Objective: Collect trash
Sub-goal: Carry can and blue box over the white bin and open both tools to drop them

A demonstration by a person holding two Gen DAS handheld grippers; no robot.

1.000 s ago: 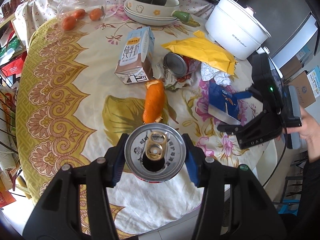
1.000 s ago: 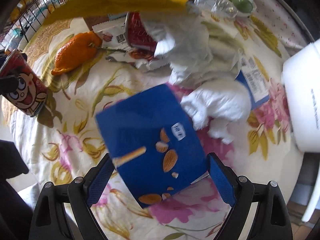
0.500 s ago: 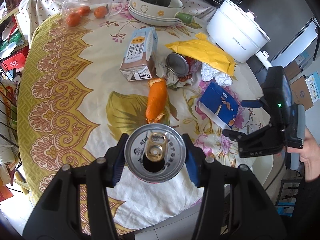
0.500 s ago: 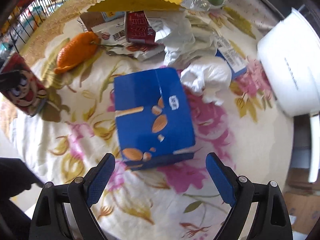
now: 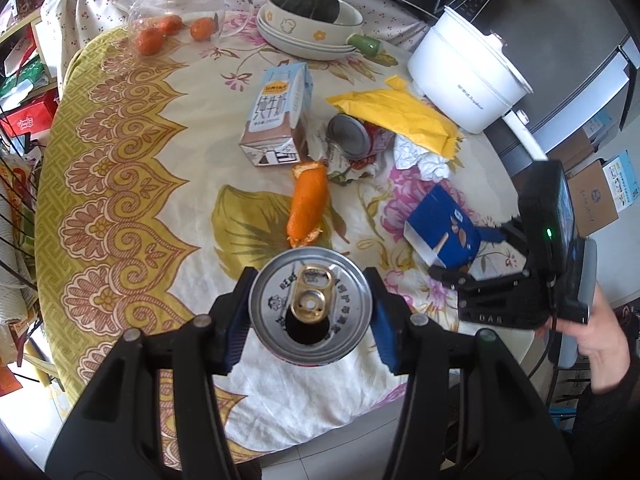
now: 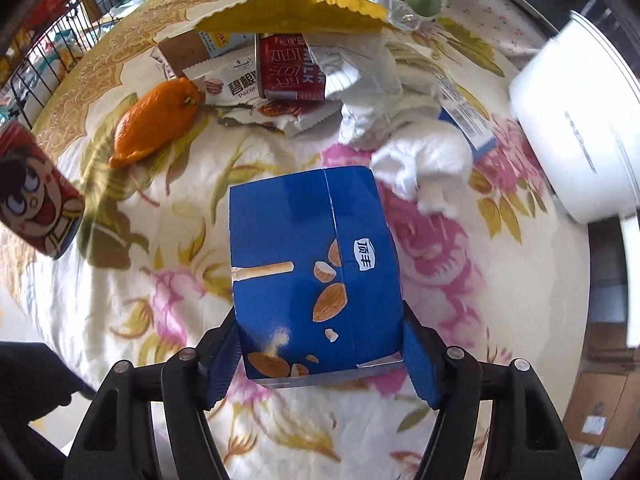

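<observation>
My left gripper [image 5: 310,314] is shut on an open drink can [image 5: 310,310], held upright above the table's near edge; the can's red cartoon side shows in the right wrist view [image 6: 38,200]. My right gripper [image 6: 320,354] has closed on the near end of a blue almond-snack box [image 6: 312,268], its blue pads pressing both sides; the box also shows in the left wrist view [image 5: 444,228]. More trash lies behind: an orange peel [image 5: 306,206], a milk carton [image 5: 278,114], a tipped red can [image 5: 354,138], a yellow wrapper [image 5: 396,118] and crumpled tissue [image 6: 416,160].
The round table has a floral cloth [image 5: 120,160]. At the back stand a white cooker pot [image 5: 466,70], stacked plates with a green squash [image 5: 308,10], and a glass jar with small oranges [image 5: 180,12]. A wire rack [image 6: 36,68] stands at the left.
My right gripper drew back, then moved forward and closed on the blue box's near end. My left gripper kept hold of the can and rose slightly.
</observation>
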